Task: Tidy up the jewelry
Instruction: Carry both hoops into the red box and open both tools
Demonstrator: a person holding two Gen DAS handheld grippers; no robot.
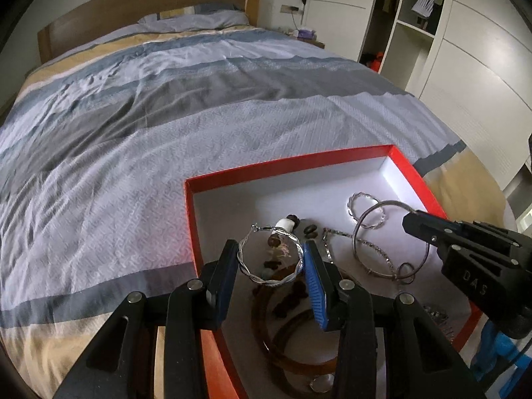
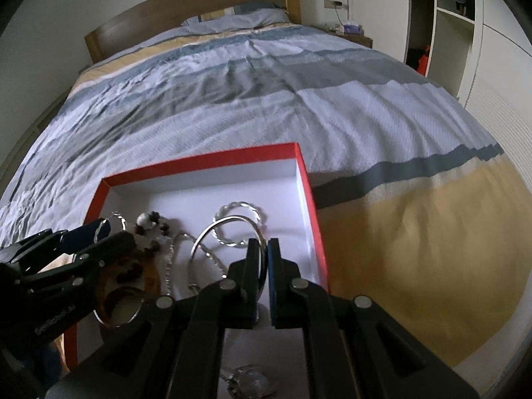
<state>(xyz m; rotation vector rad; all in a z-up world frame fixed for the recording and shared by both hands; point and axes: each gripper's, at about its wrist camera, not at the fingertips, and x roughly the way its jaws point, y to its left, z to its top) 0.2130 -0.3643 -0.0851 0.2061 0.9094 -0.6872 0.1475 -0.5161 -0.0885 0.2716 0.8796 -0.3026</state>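
Note:
A red box [image 1: 292, 163] with a white inside lies on the bed and holds several pieces of jewelry. My left gripper [image 1: 270, 253] is shut on a twisted silver bangle [image 1: 246, 270] and holds it over the box. My right gripper [image 2: 263, 250] is shut on a plain silver hoop [image 2: 212, 231], lifted above the box floor; it also shows in the left wrist view [image 1: 360, 222]. A second twisted silver bangle [image 2: 239, 206] lies near the box's far right corner. Dark beads with a white bead [image 1: 286, 223], a silver chain [image 2: 171, 259] and a brown bangle [image 1: 282, 352] lie in the box.
The box [image 2: 206, 159] sits at the foot of a bed with a striped blue, grey and yellow cover [image 2: 266, 99]. A wooden headboard [image 1: 139, 10] is at the far end. White wardrobes [image 1: 482, 66] stand to the right.

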